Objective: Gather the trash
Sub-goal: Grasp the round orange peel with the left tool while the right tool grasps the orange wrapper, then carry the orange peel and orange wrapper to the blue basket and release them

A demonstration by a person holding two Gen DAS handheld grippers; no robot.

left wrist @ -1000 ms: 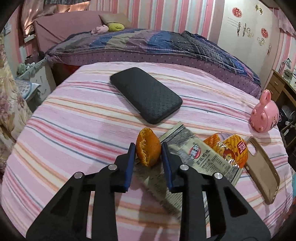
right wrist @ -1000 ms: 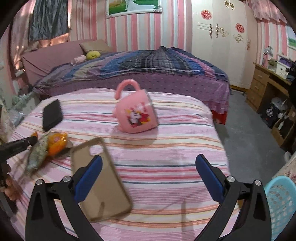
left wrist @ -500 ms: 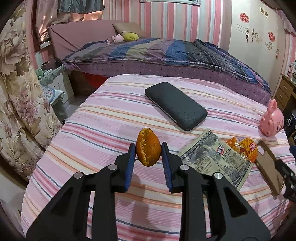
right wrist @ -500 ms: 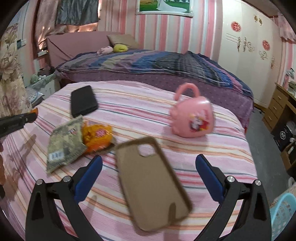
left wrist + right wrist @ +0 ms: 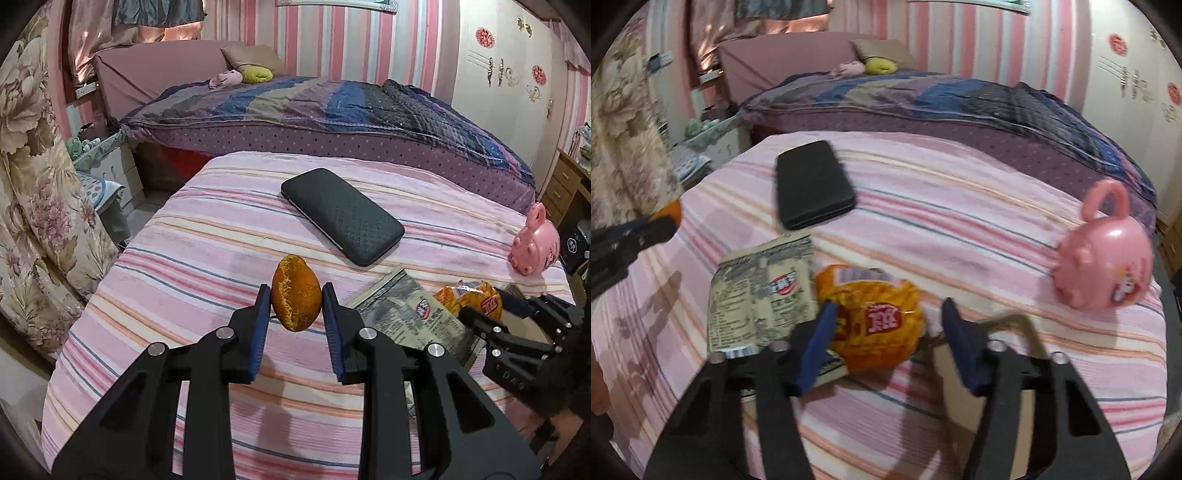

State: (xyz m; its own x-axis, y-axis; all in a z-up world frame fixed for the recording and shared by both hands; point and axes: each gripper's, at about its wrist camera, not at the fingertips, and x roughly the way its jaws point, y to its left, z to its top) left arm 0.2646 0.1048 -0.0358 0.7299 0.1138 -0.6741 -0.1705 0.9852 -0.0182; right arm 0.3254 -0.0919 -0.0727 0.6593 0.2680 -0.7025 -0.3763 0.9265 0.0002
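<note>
Above bed (image 5: pixel 207 258), left gripper (image 5: pixel 295 306), down-tilted.

The left gripper (image 5: pixel 295 308) pinches an orange peel (image 5: pixel 295 293) above the striped bedspread (image 5: pixel 207 258); the right gripper (image 5: pixel 496 301) reaches the orange snack wrapper (image 5: pixel 476 297).

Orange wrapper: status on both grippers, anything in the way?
Left gripper shut on orange peel, clear of the bed. Right gripper closing around orange wrapper, pads not yet pressing. Grey packet overlaps beside it; phone case under right finger.
</note>
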